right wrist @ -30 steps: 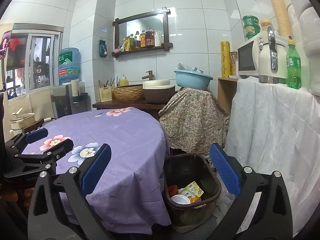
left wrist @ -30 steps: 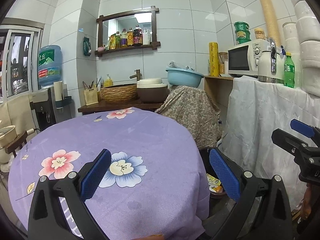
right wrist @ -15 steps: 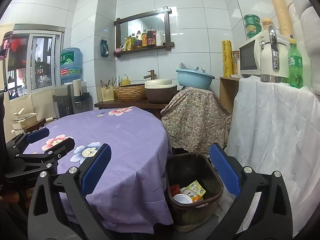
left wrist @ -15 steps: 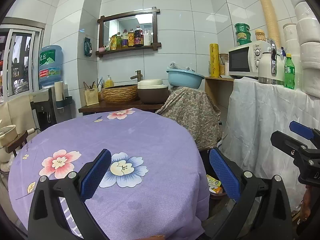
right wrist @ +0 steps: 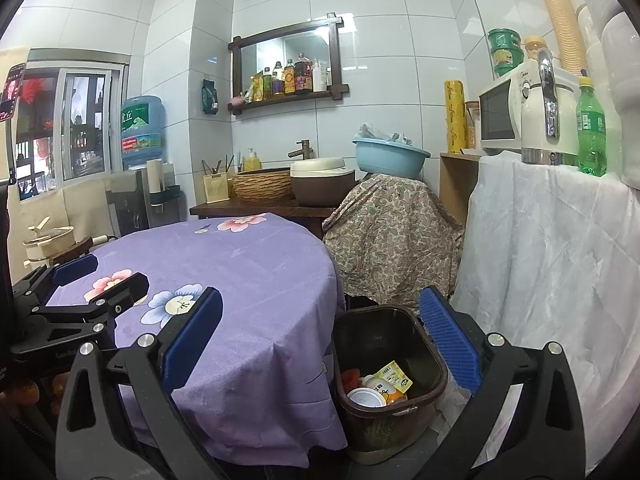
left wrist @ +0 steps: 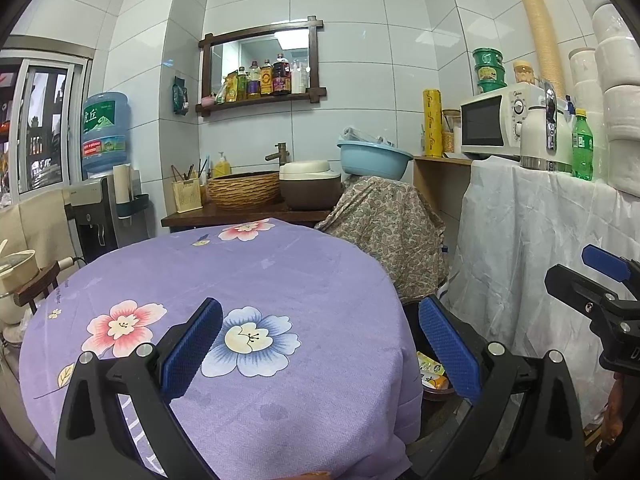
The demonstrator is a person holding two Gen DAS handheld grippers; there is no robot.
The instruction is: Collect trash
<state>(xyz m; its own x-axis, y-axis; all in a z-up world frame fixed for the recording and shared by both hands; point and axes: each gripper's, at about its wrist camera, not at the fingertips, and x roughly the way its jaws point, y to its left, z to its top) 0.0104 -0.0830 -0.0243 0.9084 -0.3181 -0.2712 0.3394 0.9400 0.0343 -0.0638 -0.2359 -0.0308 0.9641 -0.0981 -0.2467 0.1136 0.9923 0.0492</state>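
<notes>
Both jaws apart, empty. Trash (right wrist: 380,384) already in bin (right wrist: 434,364); desk (left wrist: 256,276) bare. Scan desk before finishing.

The trash bin (right wrist: 390,376) is hemmed in between the draped desk (right wrist: 256,272) and the white-sheeted counter (right wrist: 552,264). Its mouth is left open from above. Behind it, passage is blocked by a paisley-covered object (right wrist: 394,236).
</notes>
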